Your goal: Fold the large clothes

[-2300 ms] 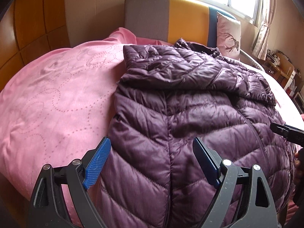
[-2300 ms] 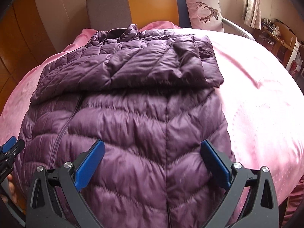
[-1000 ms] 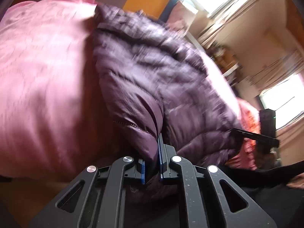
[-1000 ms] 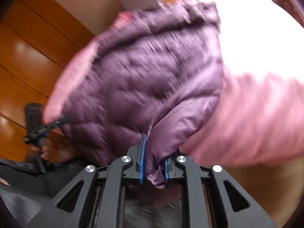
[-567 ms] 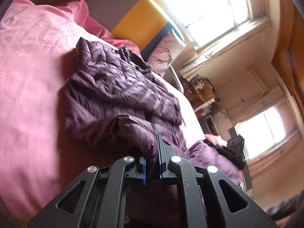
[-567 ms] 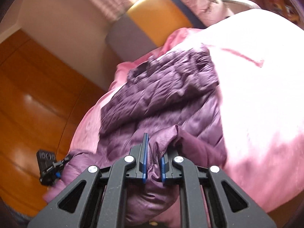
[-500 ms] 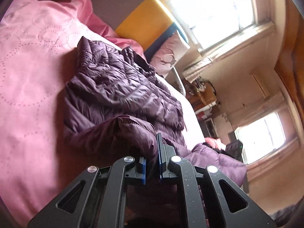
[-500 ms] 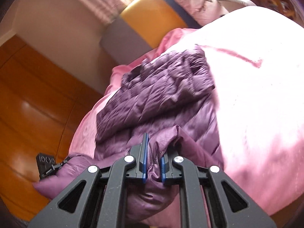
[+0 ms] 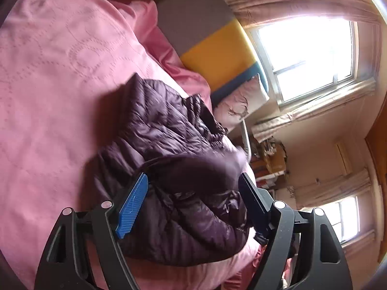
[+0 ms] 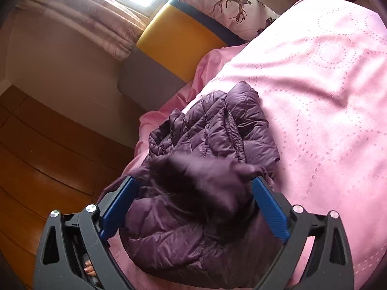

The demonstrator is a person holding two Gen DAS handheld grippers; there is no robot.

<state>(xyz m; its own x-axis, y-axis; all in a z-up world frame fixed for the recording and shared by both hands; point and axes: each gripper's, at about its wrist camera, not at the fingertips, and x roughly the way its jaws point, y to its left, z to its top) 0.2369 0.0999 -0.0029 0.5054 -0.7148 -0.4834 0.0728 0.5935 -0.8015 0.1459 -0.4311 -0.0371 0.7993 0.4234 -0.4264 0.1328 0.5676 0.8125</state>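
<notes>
Pink quilt (image 9: pixel 55 77) w/ dotted circle stitching covers bed. Headboard (image 10: pixel 174 41) padded in grey, yellow & blue blocks; deer-print pillow (image 10: pixel 232 4) leans on it. Bright window (image 9: pixel 307 46) behind, pale curtain (image 10: pixel 79 17) beside, 2nd window (image 9: pixel 348 220) further off. Wood panels (image 10: pixel 36 159) on side wall. Cluttered shelf (image 9: pixel 271 159) past bed, blurry.

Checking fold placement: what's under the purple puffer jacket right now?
The purple puffer jacket lies bunched on the pink quilted bedspread, which shows on all sides of it. Anything between jacket and bedspread is covered. Left gripper and right gripper are open above it.
</notes>
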